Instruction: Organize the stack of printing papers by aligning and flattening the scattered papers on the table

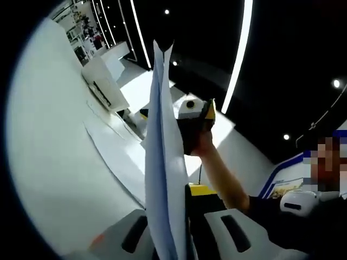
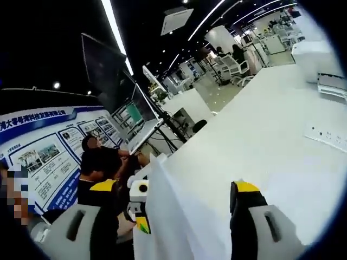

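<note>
Standing on edge, a thin stack of white printing paper sheets rises between the pale grey jaws of the left gripper, which are closed on its lower edge. Right gripper, seen from the left gripper view, grips the stack's far side, held in a person's hand. Right gripper view: its yellow-tipped jaws flank the same sheets above the long white desk. More loose sheets lie flat there.
</note>
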The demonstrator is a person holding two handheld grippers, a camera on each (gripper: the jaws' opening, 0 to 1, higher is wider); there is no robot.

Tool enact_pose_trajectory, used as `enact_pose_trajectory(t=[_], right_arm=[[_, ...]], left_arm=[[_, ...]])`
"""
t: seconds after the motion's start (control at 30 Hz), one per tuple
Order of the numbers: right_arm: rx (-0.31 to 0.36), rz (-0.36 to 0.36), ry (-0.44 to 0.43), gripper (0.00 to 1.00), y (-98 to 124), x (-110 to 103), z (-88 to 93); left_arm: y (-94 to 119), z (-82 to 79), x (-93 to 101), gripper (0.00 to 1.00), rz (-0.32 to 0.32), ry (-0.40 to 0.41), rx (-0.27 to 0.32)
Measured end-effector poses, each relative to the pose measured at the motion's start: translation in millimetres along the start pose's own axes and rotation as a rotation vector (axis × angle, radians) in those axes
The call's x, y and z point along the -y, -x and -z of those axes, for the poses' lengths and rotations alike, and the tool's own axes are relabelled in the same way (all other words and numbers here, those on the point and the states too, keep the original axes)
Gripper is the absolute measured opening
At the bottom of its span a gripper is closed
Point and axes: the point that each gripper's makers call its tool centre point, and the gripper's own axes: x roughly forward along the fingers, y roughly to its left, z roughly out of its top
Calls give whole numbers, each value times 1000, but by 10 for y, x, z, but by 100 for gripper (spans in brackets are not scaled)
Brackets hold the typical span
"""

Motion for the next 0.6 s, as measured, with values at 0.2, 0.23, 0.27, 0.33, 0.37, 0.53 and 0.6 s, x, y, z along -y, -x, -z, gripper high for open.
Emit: enact_pose_trajectory(t=[0.2,0.23,0.27,0.33,0.37,0.53,0.6], right_arm=[[24,21,10,89,29,77,-24],[28,22,12,89,31,80,-29],[42,21,22,89,34,83,-51],[58,23,20,90,41,96,-82],[67,25,14,90,48,105,-103],[132,41,21,90,106,128,-240],[162,41,19,90,147,136,-302]], left_arm=[[13,-21,-14,6,0,2,0],[15,-23,-17,6,0,3,0],[17,-26,-22,6,-1,2,0],[22,-32,-30,6,-2,4,1],[23,-33,-29,6,-1,4,1],[24,-29,-28,6,-1,4,1],[26,-29,-31,6,0,4,1]])
